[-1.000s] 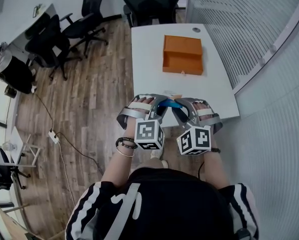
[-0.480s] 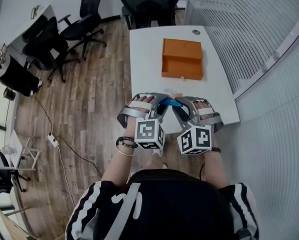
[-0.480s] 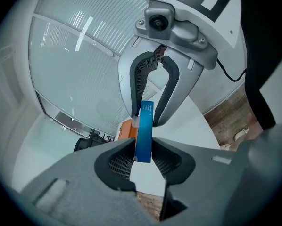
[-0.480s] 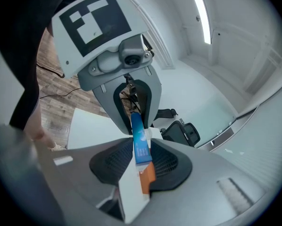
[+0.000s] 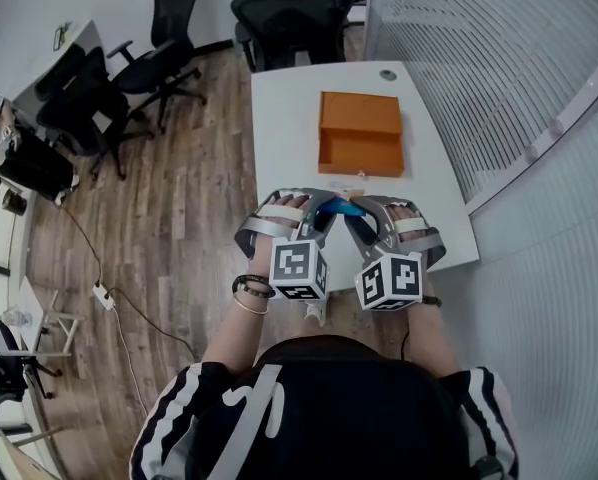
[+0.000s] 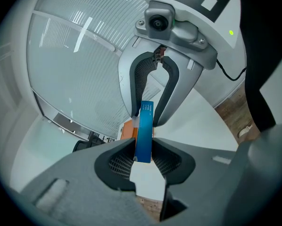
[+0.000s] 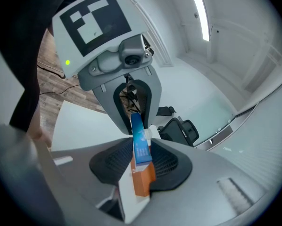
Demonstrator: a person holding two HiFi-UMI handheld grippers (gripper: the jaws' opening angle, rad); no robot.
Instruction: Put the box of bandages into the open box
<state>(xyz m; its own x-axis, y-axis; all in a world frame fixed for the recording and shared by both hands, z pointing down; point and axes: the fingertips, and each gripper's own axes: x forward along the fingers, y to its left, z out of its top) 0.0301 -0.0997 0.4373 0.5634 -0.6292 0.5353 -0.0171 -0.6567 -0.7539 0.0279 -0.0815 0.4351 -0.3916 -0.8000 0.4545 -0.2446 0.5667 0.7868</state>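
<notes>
Moved closer to the orange open box (image 5: 359, 133) up top on the white worktop (image 5: 284, 138), left tongs (image 5: 324, 208) and right tongs (image 5: 357, 213) both pinch the blue box of bandages (image 6: 144, 131).

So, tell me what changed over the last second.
The person has stepped toward the table: the open orange box now sits closer to the grippers in the head view. Unchanged: the left gripper and right gripper both stay shut on the box of bandages, one at each end.

Blue bandage box (image 6: 144, 135) (open box (image 5: 359, 133) orange).
</notes>
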